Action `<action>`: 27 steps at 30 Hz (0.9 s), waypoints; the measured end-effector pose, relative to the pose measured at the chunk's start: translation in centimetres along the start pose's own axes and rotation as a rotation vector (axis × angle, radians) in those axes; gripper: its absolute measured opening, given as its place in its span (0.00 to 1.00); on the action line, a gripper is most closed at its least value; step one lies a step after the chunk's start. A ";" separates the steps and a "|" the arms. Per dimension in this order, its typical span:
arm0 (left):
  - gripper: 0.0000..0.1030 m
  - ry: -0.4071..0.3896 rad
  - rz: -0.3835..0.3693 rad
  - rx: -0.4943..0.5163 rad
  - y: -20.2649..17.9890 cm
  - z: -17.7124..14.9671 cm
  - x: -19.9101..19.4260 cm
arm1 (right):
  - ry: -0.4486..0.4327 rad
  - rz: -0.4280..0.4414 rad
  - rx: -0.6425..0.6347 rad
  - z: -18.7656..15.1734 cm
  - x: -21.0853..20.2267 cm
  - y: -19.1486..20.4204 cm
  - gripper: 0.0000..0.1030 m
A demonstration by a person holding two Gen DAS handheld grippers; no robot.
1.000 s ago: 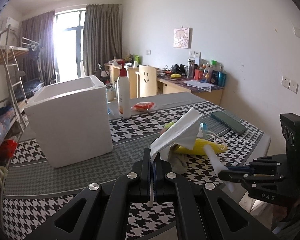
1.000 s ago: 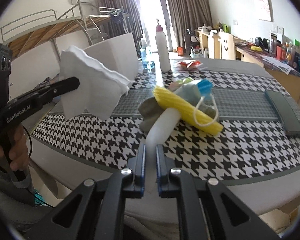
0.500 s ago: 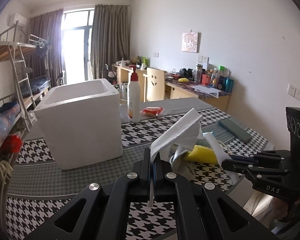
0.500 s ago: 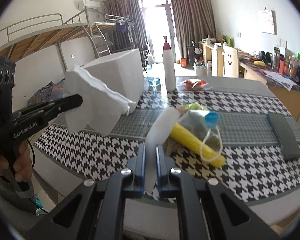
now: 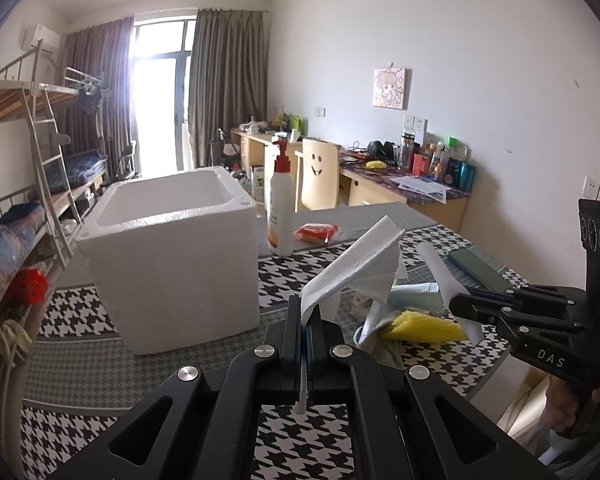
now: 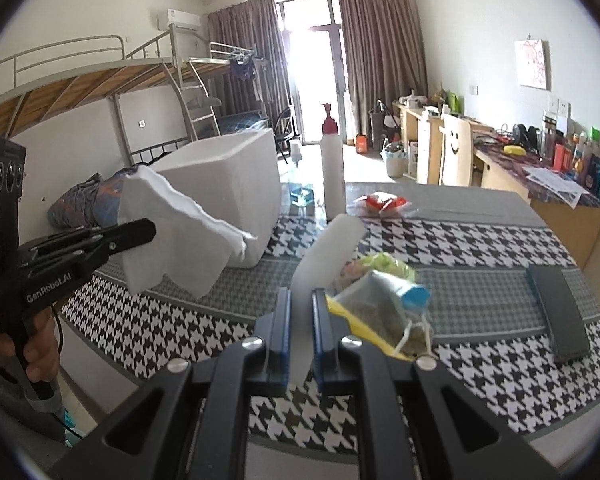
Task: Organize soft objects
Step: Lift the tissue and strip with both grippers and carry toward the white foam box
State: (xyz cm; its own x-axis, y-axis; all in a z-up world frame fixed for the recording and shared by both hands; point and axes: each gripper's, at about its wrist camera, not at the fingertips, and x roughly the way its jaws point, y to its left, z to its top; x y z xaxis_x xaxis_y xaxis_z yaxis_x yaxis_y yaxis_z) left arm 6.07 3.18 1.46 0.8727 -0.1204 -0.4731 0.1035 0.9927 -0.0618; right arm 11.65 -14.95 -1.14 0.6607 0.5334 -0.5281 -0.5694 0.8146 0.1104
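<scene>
My left gripper point(image 5: 305, 316) is shut on a folded white tissue point(image 5: 352, 268), held above the houndstooth table; both show in the right wrist view, the gripper point(image 6: 140, 232) and the tissue point(image 6: 172, 240). My right gripper point(image 6: 300, 312) is shut on a white foam strip point(image 6: 324, 260), also in the left wrist view point(image 5: 440, 276). An open white foam box point(image 5: 172, 264) stands on the table to the left. A pile of soft items lies below: a yellow sponge point(image 5: 424, 322), a face mask point(image 6: 384, 312) and a grey cloth point(image 5: 384, 348).
A pump bottle point(image 5: 281, 212) and a red snack packet point(image 5: 316, 233) stand behind the box. A dark flat case point(image 6: 558, 316) lies at the table's right. A bunk bed point(image 5: 28, 160) is on the left, desks and a chair point(image 5: 320, 180) behind.
Both grippers have risen with their loads and drawn nearer the foam box, which now looks larger. The foam strip has lifted off the pile.
</scene>
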 end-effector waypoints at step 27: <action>0.01 -0.045 0.029 0.004 1.2 5.3 1.6 | -0.077 -0.005 -0.027 5.2 1.4 -0.6 0.12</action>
State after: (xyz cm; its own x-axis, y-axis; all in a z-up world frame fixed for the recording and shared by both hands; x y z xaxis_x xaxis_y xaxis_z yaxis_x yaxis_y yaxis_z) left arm 10.14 4.19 5.29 0.8959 -0.0913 -0.4348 0.0794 0.9958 -0.0453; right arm 15.48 -13.49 2.42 0.6985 0.5463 -0.4623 -0.5785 0.8113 0.0848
